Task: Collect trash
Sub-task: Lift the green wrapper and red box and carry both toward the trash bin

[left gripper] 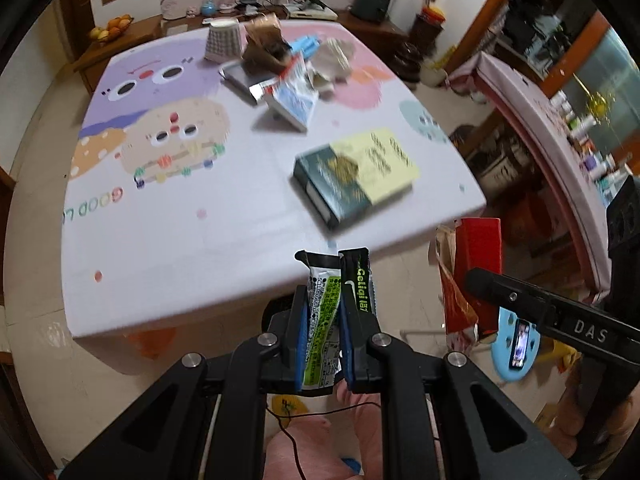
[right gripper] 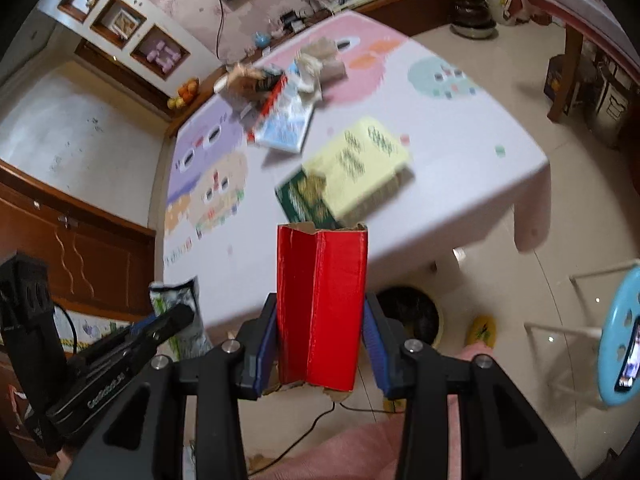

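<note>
Wrapper (left gripper: 324, 316) clamped in left gripper (left gripper: 326, 280); red carton (right gripper: 322, 308) in right gripper (right gripper: 320, 312)

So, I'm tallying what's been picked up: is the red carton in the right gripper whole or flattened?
Flattened. The red carton shows creased, folded-in panels and torn open ends, clamped between the right gripper pads.

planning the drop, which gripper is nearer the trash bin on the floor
Right. The right gripper, shut on the red box, hangs just beside the bin. The left gripper, shut on a wrapper, is farther over.
</note>
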The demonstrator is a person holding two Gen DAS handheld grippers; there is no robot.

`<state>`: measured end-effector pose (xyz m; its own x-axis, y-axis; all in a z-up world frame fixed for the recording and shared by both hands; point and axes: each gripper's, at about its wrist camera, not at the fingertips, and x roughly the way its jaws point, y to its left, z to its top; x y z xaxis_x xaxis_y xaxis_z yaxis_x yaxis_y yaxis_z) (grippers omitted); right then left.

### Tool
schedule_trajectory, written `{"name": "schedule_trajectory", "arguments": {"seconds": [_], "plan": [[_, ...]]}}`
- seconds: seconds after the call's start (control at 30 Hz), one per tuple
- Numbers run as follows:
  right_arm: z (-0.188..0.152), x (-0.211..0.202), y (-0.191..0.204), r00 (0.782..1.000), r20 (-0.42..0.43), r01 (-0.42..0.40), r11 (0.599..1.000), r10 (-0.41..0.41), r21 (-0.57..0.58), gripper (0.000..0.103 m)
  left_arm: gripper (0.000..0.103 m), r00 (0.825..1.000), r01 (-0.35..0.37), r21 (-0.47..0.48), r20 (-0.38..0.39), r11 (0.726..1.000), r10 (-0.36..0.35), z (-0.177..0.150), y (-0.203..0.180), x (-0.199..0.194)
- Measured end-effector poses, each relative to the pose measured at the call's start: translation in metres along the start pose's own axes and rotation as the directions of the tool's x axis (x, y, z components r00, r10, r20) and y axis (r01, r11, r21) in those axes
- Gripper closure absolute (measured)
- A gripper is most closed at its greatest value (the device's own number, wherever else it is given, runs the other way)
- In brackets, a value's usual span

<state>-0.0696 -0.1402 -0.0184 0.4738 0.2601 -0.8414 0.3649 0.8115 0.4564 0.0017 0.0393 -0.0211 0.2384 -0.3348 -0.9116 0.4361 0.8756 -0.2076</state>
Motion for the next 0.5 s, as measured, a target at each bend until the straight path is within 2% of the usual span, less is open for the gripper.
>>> {"name": "schedule_trajectory", "arguments": {"seconds": [0.2,0.3,0.5], "plan": [[-0.032,0.014,-0.017,0.997,-0.071,0.032,0.999,-0.032,0.001,0.063,0.091,0.998,-0.002,-0.039,-0.067,0.999,-0.001,-0.035,-0.001,0.03],[-0.042,0.031,-0.028,0.993,-0.114,0.043,0.999,-0.042,0.006,0.063,0.09,0.996,-0.026,-0.061,-0.089,0.998,0.021,-0.052,-0.002,0.05],[-0.065,0.091,-0.062,0.976,-0.208,0.077,0.997,-0.071,0.021,0.063,0.09,0.988,-0.075,-0.119,-0.143,0.99,0.057,-0.085,0.002,0.11]]}}
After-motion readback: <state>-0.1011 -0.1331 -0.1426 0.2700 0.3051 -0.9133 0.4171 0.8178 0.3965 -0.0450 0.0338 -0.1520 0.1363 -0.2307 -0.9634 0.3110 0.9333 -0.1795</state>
